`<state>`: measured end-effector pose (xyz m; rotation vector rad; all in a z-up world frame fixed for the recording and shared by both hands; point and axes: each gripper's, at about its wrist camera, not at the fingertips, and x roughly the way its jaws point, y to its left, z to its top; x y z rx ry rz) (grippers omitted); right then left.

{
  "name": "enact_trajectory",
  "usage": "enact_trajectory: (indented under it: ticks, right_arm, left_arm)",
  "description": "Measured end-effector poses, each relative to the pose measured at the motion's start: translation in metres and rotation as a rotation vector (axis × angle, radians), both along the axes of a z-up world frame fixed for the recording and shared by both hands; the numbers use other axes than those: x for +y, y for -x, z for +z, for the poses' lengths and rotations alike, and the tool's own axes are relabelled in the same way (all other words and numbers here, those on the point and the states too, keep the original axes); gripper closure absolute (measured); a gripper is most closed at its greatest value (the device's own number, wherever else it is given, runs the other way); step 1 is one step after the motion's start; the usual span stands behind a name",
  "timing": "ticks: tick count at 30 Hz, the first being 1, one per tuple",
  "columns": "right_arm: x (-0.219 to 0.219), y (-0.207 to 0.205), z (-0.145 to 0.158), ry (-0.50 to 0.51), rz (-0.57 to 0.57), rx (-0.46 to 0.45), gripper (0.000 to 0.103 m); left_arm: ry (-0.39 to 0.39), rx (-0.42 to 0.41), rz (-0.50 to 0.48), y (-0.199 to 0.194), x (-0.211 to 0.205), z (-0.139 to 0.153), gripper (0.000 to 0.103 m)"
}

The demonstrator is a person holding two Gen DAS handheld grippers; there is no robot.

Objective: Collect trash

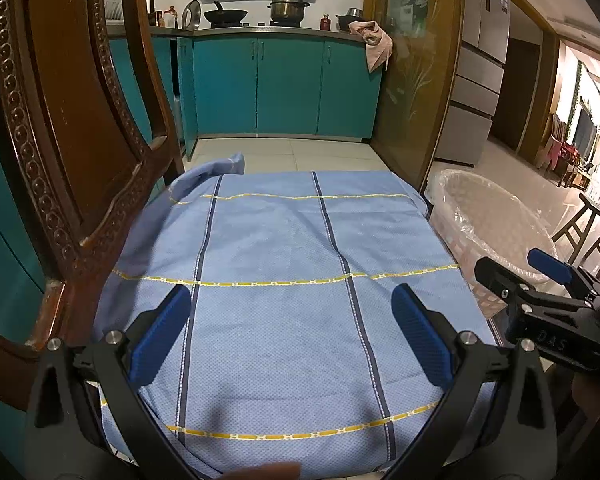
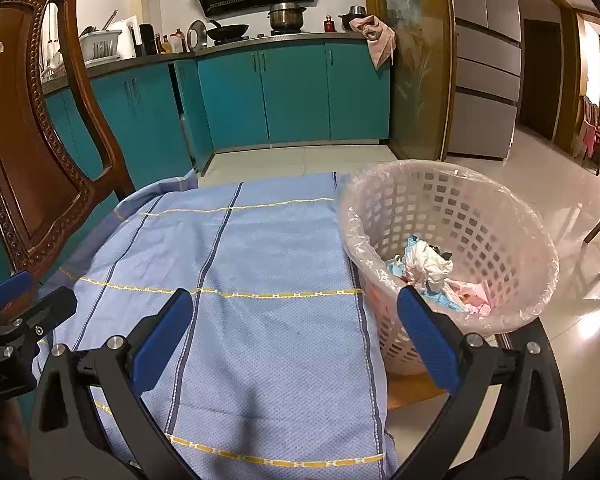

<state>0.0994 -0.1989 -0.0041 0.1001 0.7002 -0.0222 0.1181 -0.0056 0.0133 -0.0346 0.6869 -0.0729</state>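
Trash (image 2: pixel 428 268) sits heaped in the bottom of the pink lattice basket (image 2: pixel 512 216), which stands at the right edge of the bench, just beside the blue cloth (image 2: pixel 260 248): crumpled white paper on top, pale blue and pink wrappers beneath. No loose scrap shows on the cloth in either view, so the collecting looks nearly or fully done, and the step in hand is probably a last check of the surface.

Both tools are spread wide and grip nothing. The left tool (image 1: pixel 292 332) hovers over the middle of the cloth; the right tool (image 2: pixel 296 336) hangs over the cloth's right border, its right finger in front of the basket's near wall.

To finish well, I would scan the cloth's far edge and the fold by the carved wooden chair (image 2: pixel 32 128), where a scrap could hide. If one turns up, pinch it from above without catching the weave, carry it clear over the rim and let go well inside.

The cloth is soft and dimpled, with dark stripes and yellow cross-lines, and it would bunch if dragged. A thin clear liner (image 2: pixel 352 216) wraps the basket's rim, crinkled and slippery; the light plastic basket could tip if knocked.
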Motion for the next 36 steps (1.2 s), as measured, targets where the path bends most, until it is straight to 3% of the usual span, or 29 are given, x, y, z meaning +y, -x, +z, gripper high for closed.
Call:
enact_trajectory:
  ticks: [36]
  right_arm:
    - [0.0015, 0.0004, 0.0013, -0.005, 0.005, -0.009, 0.003]
  left_arm:
    - [0.008, 0.008, 0.013, -0.0034, 0.0042, -0.0042, 0.003]
